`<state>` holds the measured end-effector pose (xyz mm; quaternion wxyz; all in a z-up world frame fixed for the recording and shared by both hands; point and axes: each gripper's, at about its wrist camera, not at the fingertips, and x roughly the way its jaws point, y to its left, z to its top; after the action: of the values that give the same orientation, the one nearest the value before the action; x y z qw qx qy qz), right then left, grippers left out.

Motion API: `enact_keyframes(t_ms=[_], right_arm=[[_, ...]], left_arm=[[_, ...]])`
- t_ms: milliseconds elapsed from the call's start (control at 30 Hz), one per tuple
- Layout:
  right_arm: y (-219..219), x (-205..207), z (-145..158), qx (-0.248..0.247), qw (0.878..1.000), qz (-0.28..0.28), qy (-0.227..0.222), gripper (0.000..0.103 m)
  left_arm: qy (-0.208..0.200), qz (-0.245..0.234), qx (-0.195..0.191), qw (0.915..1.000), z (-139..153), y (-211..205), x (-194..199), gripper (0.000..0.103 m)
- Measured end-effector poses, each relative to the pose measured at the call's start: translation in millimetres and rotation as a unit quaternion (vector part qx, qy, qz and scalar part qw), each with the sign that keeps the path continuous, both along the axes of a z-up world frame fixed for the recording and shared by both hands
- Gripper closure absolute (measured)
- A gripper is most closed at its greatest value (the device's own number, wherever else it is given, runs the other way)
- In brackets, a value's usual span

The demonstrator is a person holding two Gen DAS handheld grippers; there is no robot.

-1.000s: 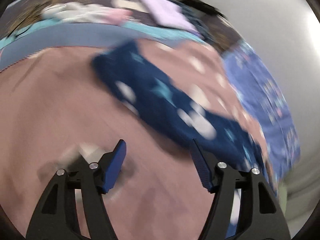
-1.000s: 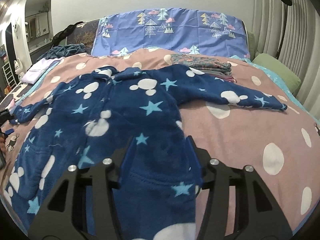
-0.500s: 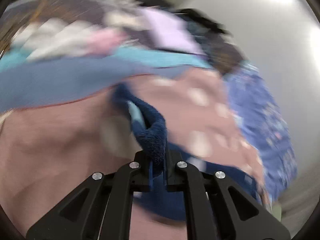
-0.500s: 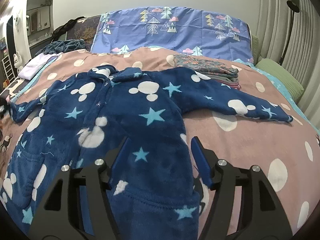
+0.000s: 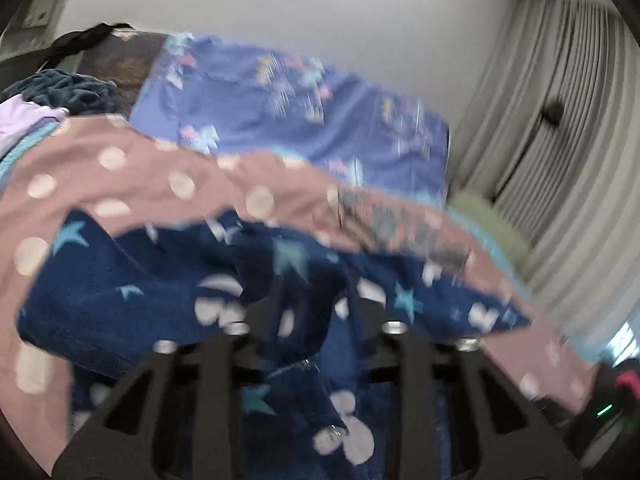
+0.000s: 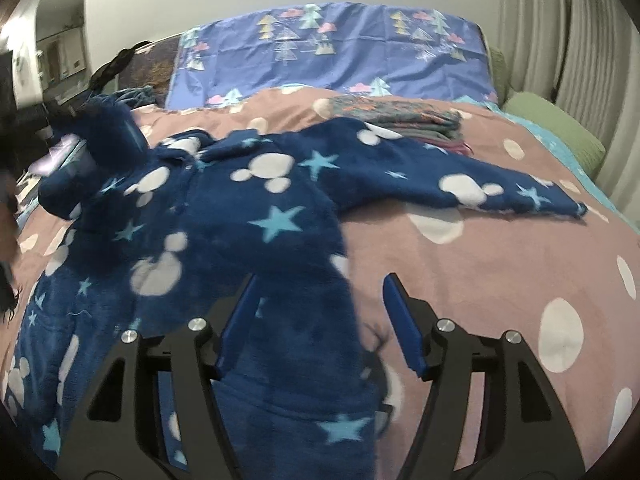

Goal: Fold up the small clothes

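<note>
I saw the fleece onesie [image 6: 224, 240] was navy, scattered with light blue stars and white mouse-head shapes. Under it my view showed a dusty pink bedspread [image 6: 480, 280] with white dots. Beyond the onesie, the pillowcase [image 6: 332, 52] was periwinkle blue with pastel trees and pink clouds. Beside that pillowcase a cushion [image 6: 556, 128] was plain green. The right gripper [image 6: 318, 300] had black arms and blue pads.

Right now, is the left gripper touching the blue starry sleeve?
Touching. The left wrist view shows the left gripper closed on the sleeve, with blue fleece bunched between its fingers and lifted over the pajamas.
</note>
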<state>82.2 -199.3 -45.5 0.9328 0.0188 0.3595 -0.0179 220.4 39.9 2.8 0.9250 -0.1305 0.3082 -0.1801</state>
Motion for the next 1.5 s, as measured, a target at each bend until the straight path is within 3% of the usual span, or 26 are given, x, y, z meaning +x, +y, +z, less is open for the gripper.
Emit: enact_keyframes(t_ms=[133,200,233,333,500,533,600,667,733,833,933,1000,1133,1200,1333,1400,1500], right_arm=[[-21.0,2.2,-3.0,0.032,0.999,-0.004,0.015,0.040],[-27.9,8.8,-5.3,0.054,0.998,0.007,0.026,0.053],[-28.8,12.3,-6.3,0.061,0.998,0.012,0.031,0.060],[-25.9,30.5,-8.1,0.113,0.991,0.053,0.048,0.065],[10.5,76.5,-4.5,0.162,0.973,0.148,0.068,0.065],[22.0,89.4,-5.7,0.169,0.969,0.165,0.075,0.060],[40.4,112.5,-10.9,0.184,0.961,0.186,0.093,0.055],[57.5,134.4,-17.9,0.196,0.956,0.191,0.108,0.053],[75.8,158.7,-30.1,0.205,0.952,0.185,0.129,0.050],[97.3,187.0,-49.9,0.198,0.954,0.163,0.153,0.048],[109.5,197.5,-52.0,0.195,0.956,0.160,0.149,0.087],[111.8,189.5,-28.2,0.189,0.961,0.167,0.115,0.093],[90.9,162.5,39.4,0.136,0.978,0.156,-0.005,0.093],[75.0,162.2,48.6,0.109,0.985,0.133,-0.020,0.091],[34.1,189.2,-3.9,0.061,0.995,0.050,0.067,0.085],[13.6,186.0,-21.6,0.097,0.991,0.019,0.090,0.085],[0.9,172.7,-22.8,0.143,0.986,0.021,0.079,0.085]], left_arm=[[0.068,-0.038,0.030,0.9965,-48.7,-28.1,-2.1,0.061],[0.090,-0.040,0.041,0.9943,-66.9,-24.4,-5.1,0.053],[0.092,-0.038,0.045,0.9940,-71.2,-21.2,-11.3,0.052],[0.089,-0.031,0.056,0.9940,-74.7,-12.8,-22.6,0.051],[0.068,0.018,0.104,0.9921,-68.0,16.1,-43.8,0.048],[0.067,0.038,0.118,0.9900,-68.3,26.6,-47.8,0.047],[0.072,0.085,0.146,0.9830,-70.6,46.6,-48.9,0.046],[0.079,0.140,0.170,0.9723,-72.9,71.3,-46.8,0.038],[0.084,0.225,0.201,0.9497,-73.6,104.7,-43.6,0.029],[0.086,0.253,0.187,0.9454,-71.3,135.3,-33.0,0.026],[0.093,0.254,0.213,0.9389,-74.2,146.0,-9.8,0.025],[0.094,0.236,0.231,0.9394,-78.8,143.4,6.0,0.025],[0.113,0.241,0.264,0.9271,-90.1,139.1,26.2,0.025],[0.110,0.238,0.266,0.9277,-93.9,135.6,24.3,0.024],[0.103,0.241,0.287,0.9215,-96.2,127.9,19.9,0.022],[0.095,0.240,0.287,0.9225,-92.9,128.5,16.0,0.022],[0.093,0.236,0.290,0.9227,-89.0,128.3,10.7,0.022]])
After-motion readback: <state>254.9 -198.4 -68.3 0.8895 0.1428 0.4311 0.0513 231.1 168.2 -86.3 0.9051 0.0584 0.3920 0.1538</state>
